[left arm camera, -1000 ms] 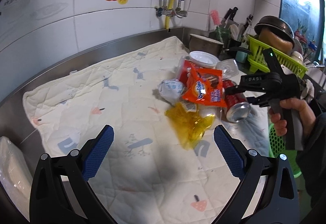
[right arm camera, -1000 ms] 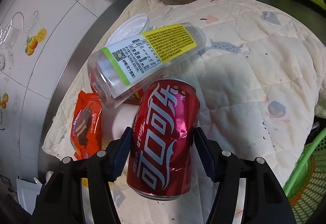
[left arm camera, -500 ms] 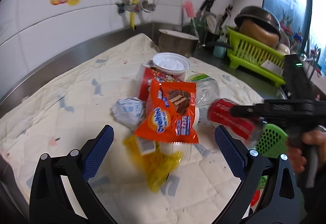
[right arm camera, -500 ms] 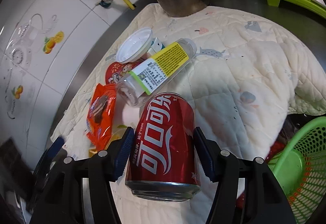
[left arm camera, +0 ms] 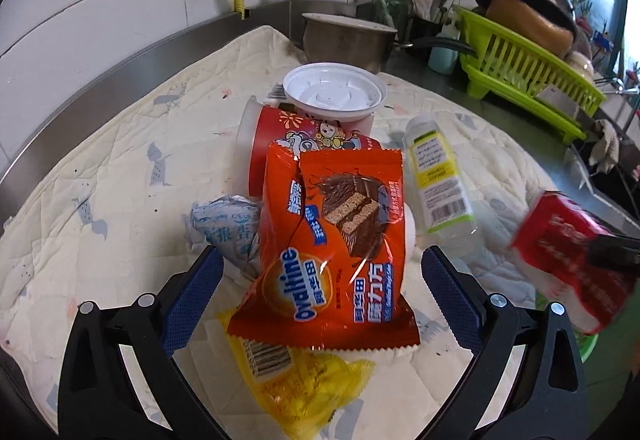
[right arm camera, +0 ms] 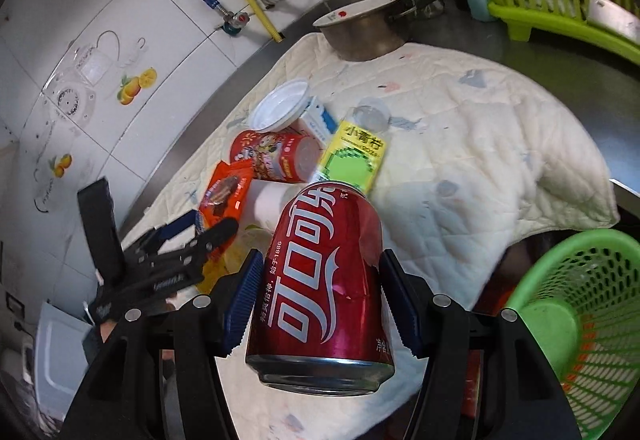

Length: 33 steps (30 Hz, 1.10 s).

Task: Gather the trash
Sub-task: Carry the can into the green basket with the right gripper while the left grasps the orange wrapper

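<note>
Through the left wrist camera I see my left gripper (left arm camera: pixel 320 276) spread wide with nothing clamped, its blue pads either side of the orange Ovaltine wrapper (left arm camera: pixel 336 240) without touching it. That wrapper tops the trash pile on the quilted cloth (left arm camera: pixel 120 175). Behind the wrapper lies a red cup (left arm camera: pixel 304 135); just right of it a clear bottle (left arm camera: pixel 438 179); left of it crumpled paper (left arm camera: pixel 224 228); under its near edge a yellow bag (left arm camera: pixel 304 380). Far right of the wrapper, blurred, hangs the red cola can (left arm camera: pixel 560 252).

Through the right wrist camera, my right gripper (right arm camera: pixel 320 304) pinches the cola can (right arm camera: pixel 324 280) by its sides, lifted above the cloth (right arm camera: pixel 480 143). The green basket (right arm camera: pixel 576 304) sits right of the can.
</note>
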Each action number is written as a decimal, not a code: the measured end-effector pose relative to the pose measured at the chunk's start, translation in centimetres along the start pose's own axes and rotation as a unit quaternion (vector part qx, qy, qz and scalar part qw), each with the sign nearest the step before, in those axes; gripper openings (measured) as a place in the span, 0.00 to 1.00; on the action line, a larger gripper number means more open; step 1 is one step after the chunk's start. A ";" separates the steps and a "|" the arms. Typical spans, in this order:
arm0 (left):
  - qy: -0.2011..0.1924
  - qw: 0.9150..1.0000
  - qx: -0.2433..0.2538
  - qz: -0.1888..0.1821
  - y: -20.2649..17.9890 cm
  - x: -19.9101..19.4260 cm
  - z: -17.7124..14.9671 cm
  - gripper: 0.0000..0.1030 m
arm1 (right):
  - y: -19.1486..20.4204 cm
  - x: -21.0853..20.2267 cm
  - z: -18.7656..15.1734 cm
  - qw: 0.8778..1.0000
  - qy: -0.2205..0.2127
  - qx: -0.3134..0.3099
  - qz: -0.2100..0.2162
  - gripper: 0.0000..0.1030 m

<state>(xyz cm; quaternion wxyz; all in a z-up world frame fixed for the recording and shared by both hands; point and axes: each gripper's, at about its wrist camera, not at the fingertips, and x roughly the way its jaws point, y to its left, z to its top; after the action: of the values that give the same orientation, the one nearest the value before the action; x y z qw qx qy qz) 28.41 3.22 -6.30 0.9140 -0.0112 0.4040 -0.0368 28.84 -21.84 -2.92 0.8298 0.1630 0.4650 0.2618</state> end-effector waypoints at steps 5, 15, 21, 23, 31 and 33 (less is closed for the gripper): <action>0.008 1.000 -0.006 -0.007 0.1 0.7 0.2 0.87 | -1.4 -2.0 -1.1 1.000 -0.010 0.006 -0.010 0.56; -0.006 0.999 -0.028 -0.028 0.7 -0.6 -0.1 0.63 | -4.7 -5.9 -3.9 0.998 -0.038 0.015 -0.054 0.56; -0.034 0.998 -0.026 -0.037 1.1 -3.5 -0.2 0.53 | -8.4 -7.6 -6.8 0.992 -0.048 0.038 -0.113 0.56; -0.042 0.998 -0.026 -0.039 1.1 -4.4 -0.2 0.53 | -9.7 -7.7 -7.7 0.989 -0.045 0.047 -0.130 0.56; -0.062 0.996 -0.022 -0.066 -0.1 -7.7 -0.8 0.51 | -15.1 -5.8 -11.5 0.972 -0.017 0.066 -0.226 0.56; -0.066 0.995 -0.015 -0.077 -1.0 -8.5 -1.0 0.51 | -16.3 -5.4 -12.1 0.970 -0.010 0.076 -0.231 0.56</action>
<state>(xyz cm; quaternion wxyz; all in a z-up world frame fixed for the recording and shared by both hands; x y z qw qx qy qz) 21.93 2.93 -0.68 0.9328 -0.0582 0.3412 -0.1001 20.75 -37.89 -13.87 0.8578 0.1164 0.5000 0.0253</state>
